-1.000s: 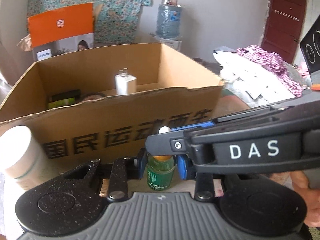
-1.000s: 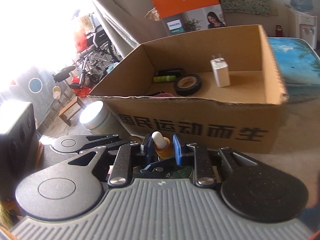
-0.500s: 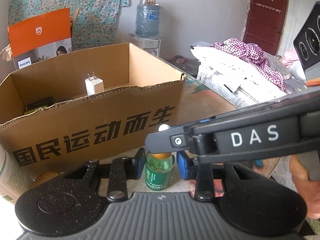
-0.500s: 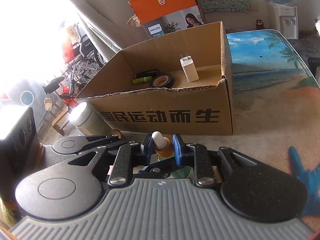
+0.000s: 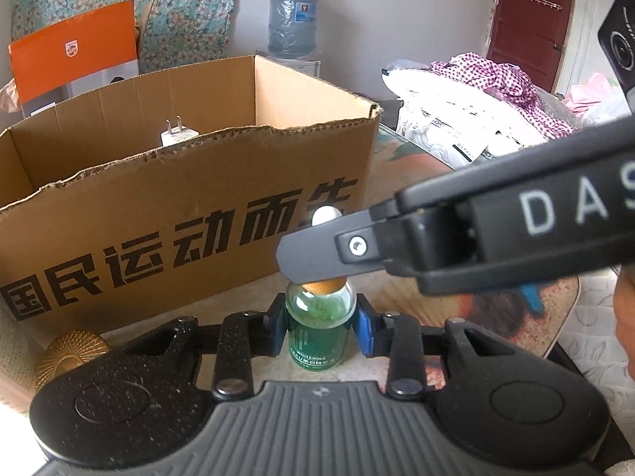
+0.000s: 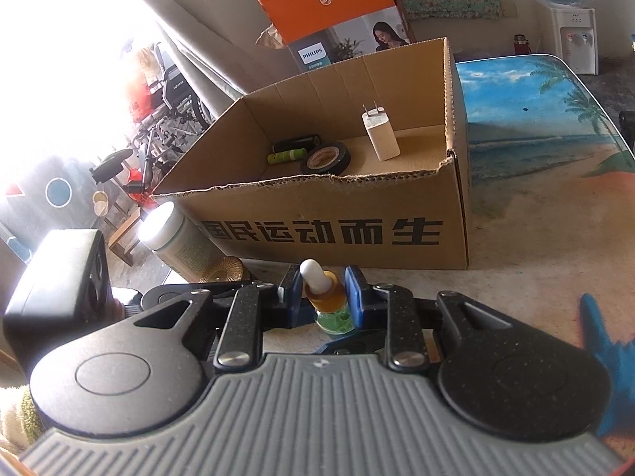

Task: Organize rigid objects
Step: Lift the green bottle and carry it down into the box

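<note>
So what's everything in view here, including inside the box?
cardboard box: one, brown with black print, on the table
charger plug: one, white, upright in the box
tape roll: one, black, flat in the box
small tube: one, yellow-green, lying in the box
dark cylinder: one, black, behind the tube
dropper bottle: one, green with orange collar and white bulb, in front of the box
jar: one, white lid, left of the box
ribbed lid: one, gold, by the jar
Philips carton: one, orange, behind the box
table: one, beach print
left gripper: shut on the bottle's body
right gripper: around the collar, jaws just opening; contact unclear
</note>
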`<state>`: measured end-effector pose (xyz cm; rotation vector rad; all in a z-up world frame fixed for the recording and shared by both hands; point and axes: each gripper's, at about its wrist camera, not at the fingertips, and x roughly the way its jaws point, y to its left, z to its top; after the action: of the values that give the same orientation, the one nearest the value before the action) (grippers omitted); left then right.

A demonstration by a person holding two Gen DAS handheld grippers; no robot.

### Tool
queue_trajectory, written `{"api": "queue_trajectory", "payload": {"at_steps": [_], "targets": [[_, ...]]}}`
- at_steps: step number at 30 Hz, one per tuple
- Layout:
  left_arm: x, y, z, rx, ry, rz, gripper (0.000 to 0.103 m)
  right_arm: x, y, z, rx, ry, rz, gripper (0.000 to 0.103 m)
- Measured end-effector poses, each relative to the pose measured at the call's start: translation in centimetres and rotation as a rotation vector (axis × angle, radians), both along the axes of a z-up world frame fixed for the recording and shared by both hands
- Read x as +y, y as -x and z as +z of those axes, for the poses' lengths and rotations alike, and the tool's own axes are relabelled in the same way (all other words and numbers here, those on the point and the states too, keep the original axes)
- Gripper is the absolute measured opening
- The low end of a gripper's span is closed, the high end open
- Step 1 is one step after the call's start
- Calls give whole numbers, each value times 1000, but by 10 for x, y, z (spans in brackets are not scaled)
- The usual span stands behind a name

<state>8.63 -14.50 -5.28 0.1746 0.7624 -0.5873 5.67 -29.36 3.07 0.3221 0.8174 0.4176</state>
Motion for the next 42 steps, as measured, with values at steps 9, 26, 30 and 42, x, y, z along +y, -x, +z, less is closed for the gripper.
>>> {"api": "queue_trajectory", "payload": {"at_steps": [9, 26, 30, 42], "targets": [[-2, -2, -3, -8, 13, 1, 34, 0, -3, -5, 13, -3, -4, 22], [21, 23, 83, -163, 90, 35, 33, 4, 15, 77, -184, -6, 61, 22], [20, 4, 109, -164, 119, 58, 33, 2, 0, 105, -241, -5, 91, 22], [-11, -125, 107, 38, 124, 110, 33, -40, -145, 107, -131, -37, 90, 21]]}}
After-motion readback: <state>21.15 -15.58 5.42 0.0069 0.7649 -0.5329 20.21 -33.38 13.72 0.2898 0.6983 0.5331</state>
